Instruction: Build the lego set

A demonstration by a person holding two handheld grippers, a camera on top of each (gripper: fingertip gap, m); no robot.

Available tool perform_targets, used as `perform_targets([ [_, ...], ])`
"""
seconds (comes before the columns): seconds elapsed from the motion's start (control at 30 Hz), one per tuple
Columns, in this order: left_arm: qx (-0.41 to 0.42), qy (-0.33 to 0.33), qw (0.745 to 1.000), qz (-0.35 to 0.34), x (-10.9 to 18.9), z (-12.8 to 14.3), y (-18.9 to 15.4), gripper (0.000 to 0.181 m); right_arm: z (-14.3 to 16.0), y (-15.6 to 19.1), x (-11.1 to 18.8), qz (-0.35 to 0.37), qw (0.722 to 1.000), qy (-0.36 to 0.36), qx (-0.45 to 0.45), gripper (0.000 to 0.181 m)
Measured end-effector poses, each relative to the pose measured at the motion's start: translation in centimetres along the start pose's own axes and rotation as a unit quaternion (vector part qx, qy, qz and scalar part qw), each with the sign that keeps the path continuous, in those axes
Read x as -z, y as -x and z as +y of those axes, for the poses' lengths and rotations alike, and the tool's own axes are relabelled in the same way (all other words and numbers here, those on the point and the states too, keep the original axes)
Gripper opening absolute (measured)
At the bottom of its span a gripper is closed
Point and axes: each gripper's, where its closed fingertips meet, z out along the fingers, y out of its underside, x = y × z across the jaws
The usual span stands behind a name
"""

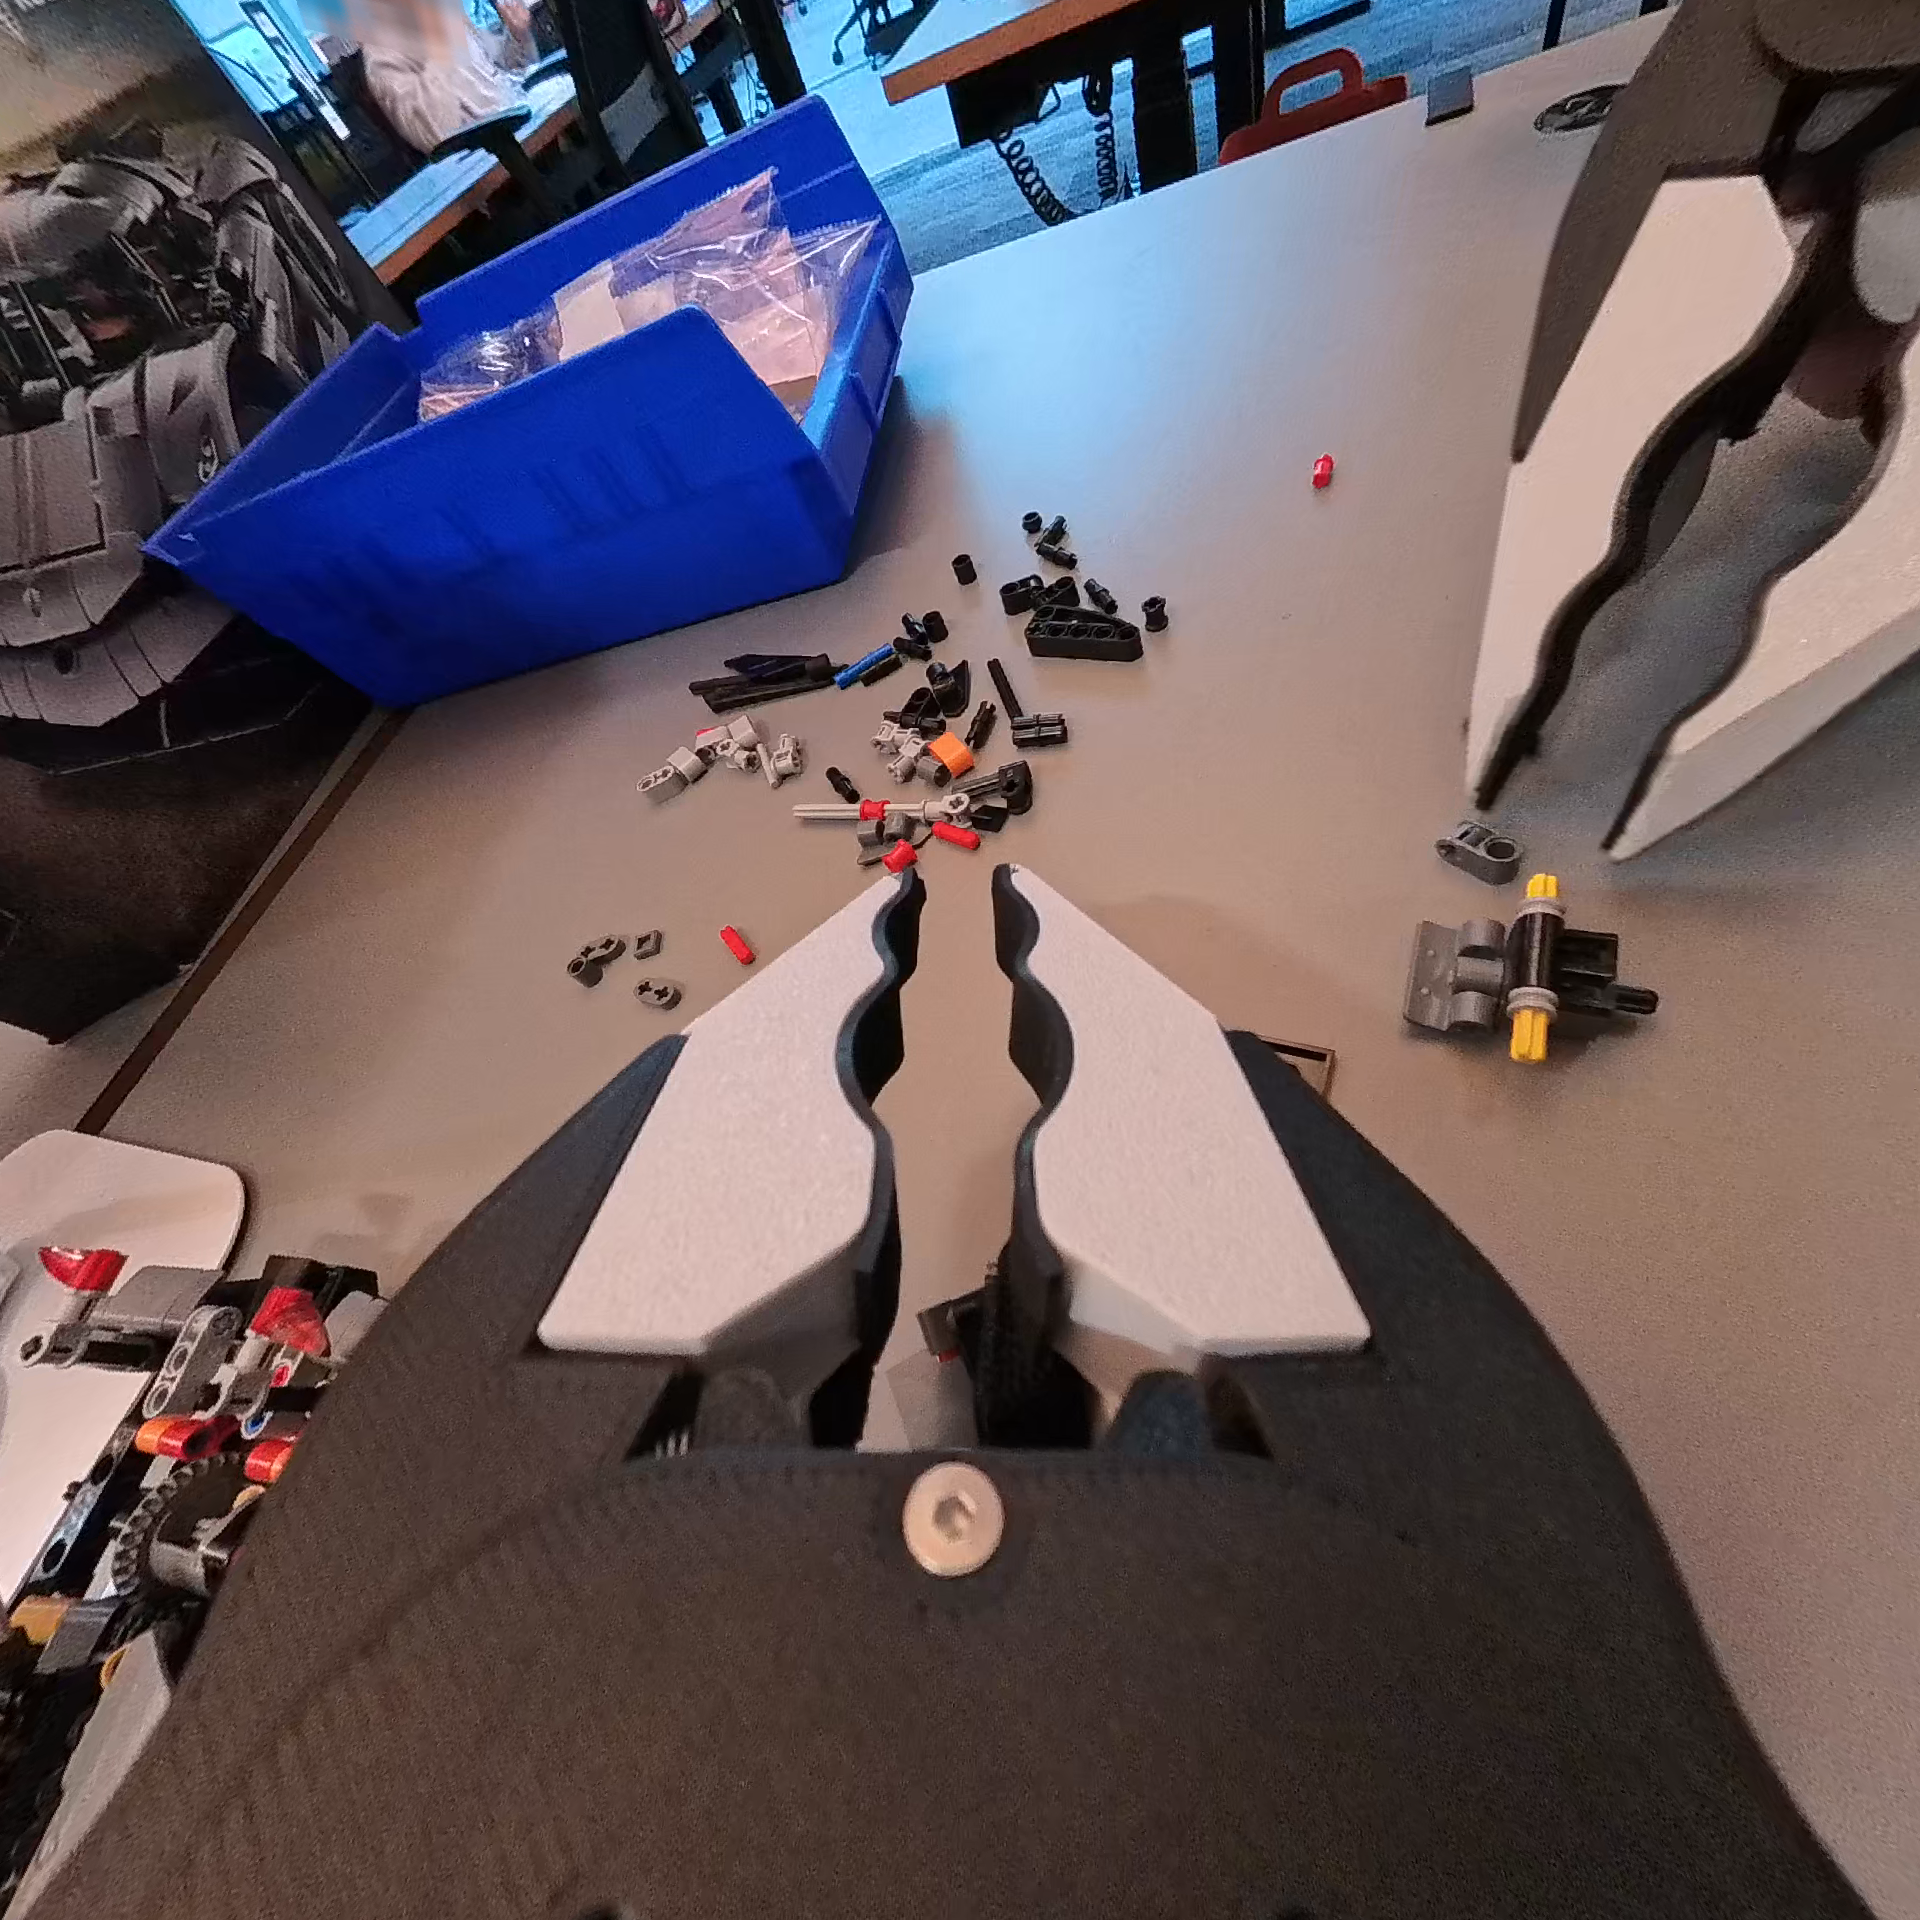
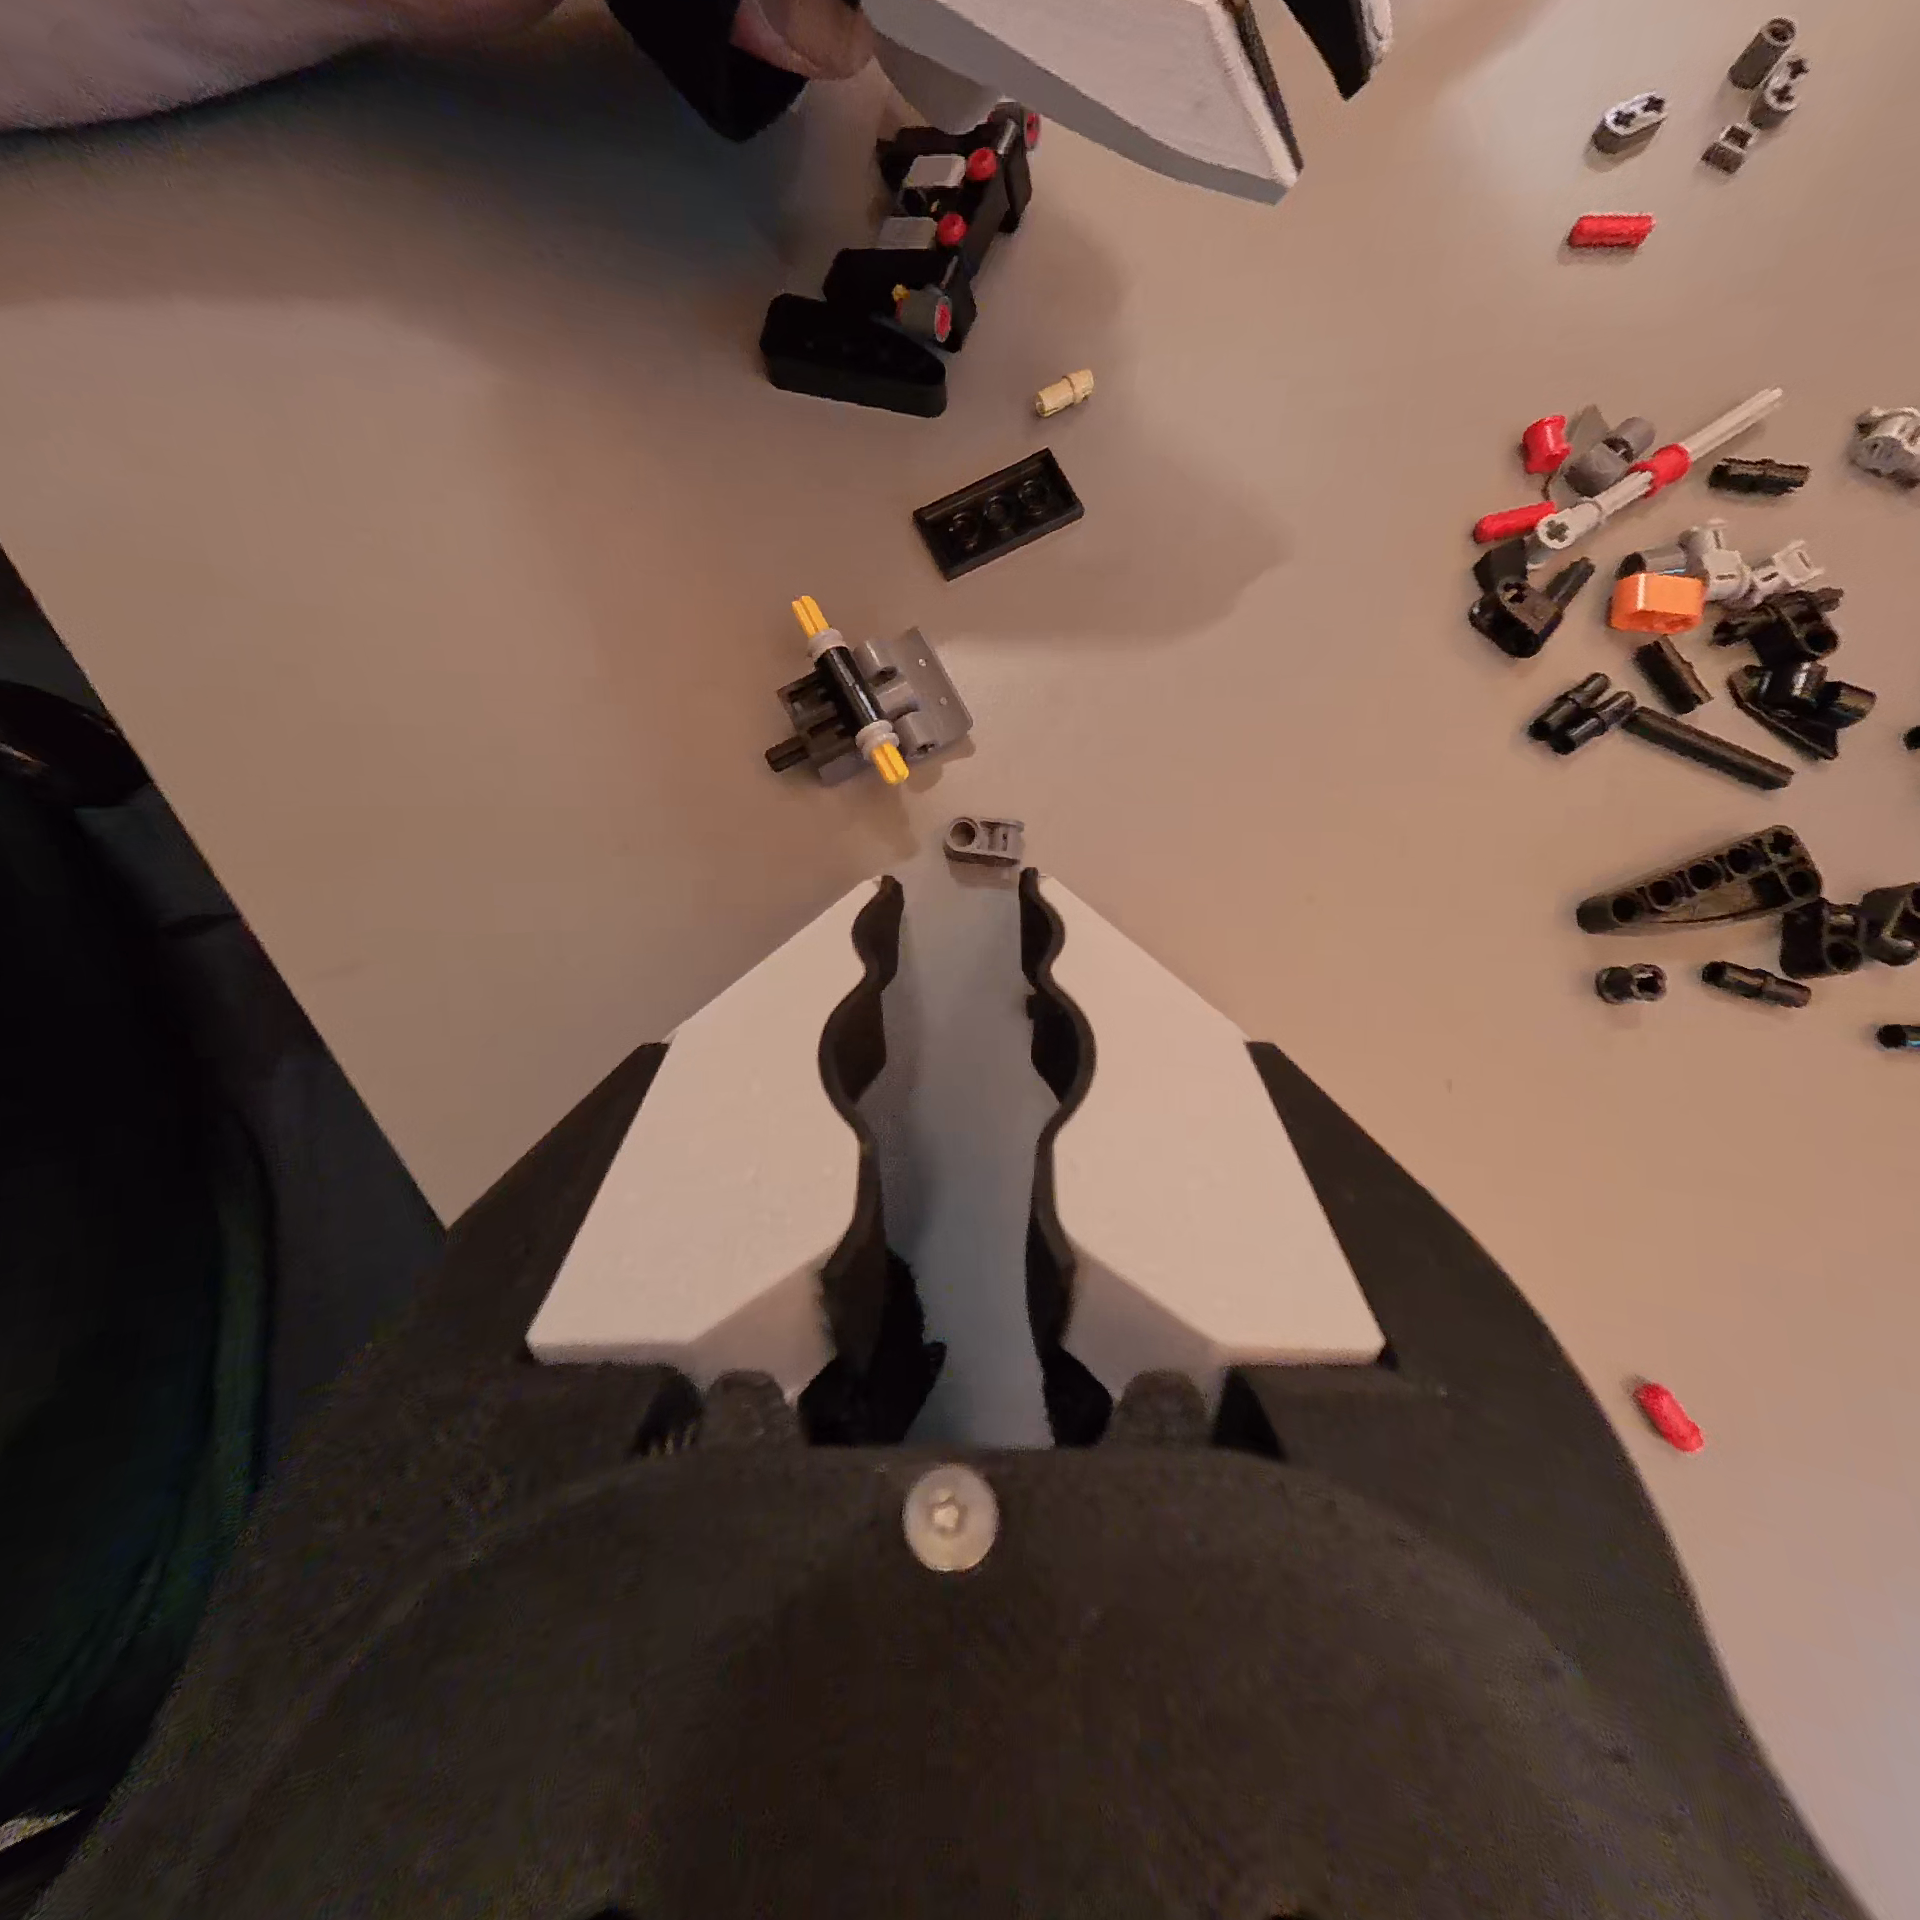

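A small sub-assembly [image 1: 1507, 971] of grey and black parts on a yellow axle lies on the table; it also shows in the right wrist view [image 2: 868, 701]. A small dark grey connector [image 2: 985, 837] lies just ahead of my right gripper [image 2: 956, 883], which is open and empty. The connector [image 1: 1481, 850] and my right gripper [image 1: 1548, 821] also show in the left wrist view. My left gripper [image 1: 956, 878] is open and empty, just short of a pile of loose black, grey and red pieces [image 1: 914, 717].
A blue bin [image 1: 540, 499] with plastic bags stands at the back left beside the set's box [image 1: 114, 416]. A larger partial build [image 1: 177, 1382] sits at the lower left. A black plate [image 2: 997, 511] and a black build [image 2: 914, 270] lie beyond the sub-assembly. My right fingertips sit around 12 centimetres from my left ones. The black plate [image 2: 997, 511] sits 7 centimetres or so from the ends of my left fingers.
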Motion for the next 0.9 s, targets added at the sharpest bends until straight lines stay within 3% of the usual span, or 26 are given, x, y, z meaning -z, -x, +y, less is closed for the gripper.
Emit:
perform_targets([
  [0.5,0.005,0.000,1.000,0.002,-0.1,0.1,0.0,0.012,-0.2,-0.3,-0.5,0.013,1.000,-0.003,0.019,0.028],
  [0.9,0.004,0.000,1.000,0.004,-0.1,0.1,-0.1,0.012,0.2,0.6,-0.4,-0.008,1.000,0.011,0.024,0.023],
])
